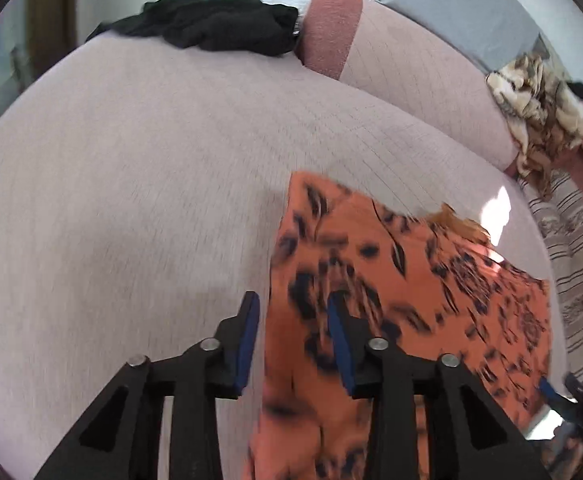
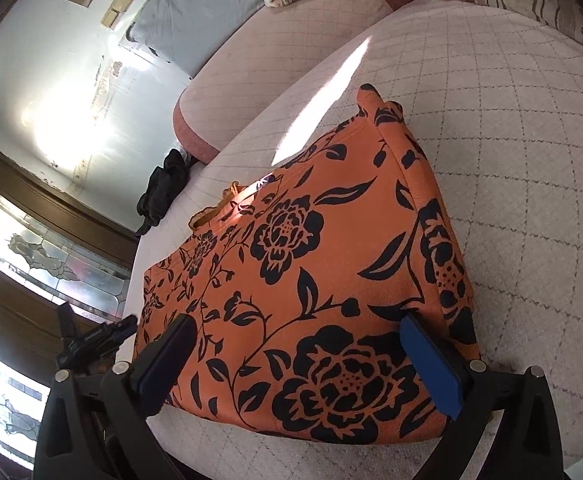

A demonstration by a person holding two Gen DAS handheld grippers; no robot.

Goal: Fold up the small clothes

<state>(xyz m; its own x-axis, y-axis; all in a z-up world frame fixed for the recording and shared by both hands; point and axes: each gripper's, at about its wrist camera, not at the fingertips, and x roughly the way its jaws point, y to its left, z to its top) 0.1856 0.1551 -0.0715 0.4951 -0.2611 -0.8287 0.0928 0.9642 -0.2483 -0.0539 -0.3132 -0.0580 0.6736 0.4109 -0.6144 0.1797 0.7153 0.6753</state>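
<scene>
— What's that orange thing on the bed?

— A small orange garment (image 2: pixel 311 280) printed with black flowers and leaves. It lies on the pale quilted bed (image 2: pixel 511 160), folded flat into a rough rectangle, with a doubled edge along its right side as the right claw's camera sees it. A strip of sunlight falls across its far end.

— Is either claw holding it?

— No. The right claw (image 2: pixel 303 360) stands wide open above the near end of the garment, one blue pad (image 2: pixel 435 364) over each side, and neither pinches the cloth. The left claw (image 1: pixel 293 332) is only partly open. Its left finger is over bare bedcover and its right finger is over the garment's edge, but the cloth sits below the pads, not between them.

— Anything you can't make out?

— The left camera's view is smeared with blur, so the print there is just dark smudges. A ruffled bit of orange (image 2: pixel 211 210) pokes out at the far side; I can't tell which part of the garment it is. The near edge is cut off behind the claw arms.

— And around it?

— A black heap of clothing (image 1: pixel 211 26) sits well apart near the bed's far edge, beside a pink bolster (image 1: pixel 331 28). A brown-and-cream blanket (image 1: pixel 539 112) is bunched up on the other side.
</scene>
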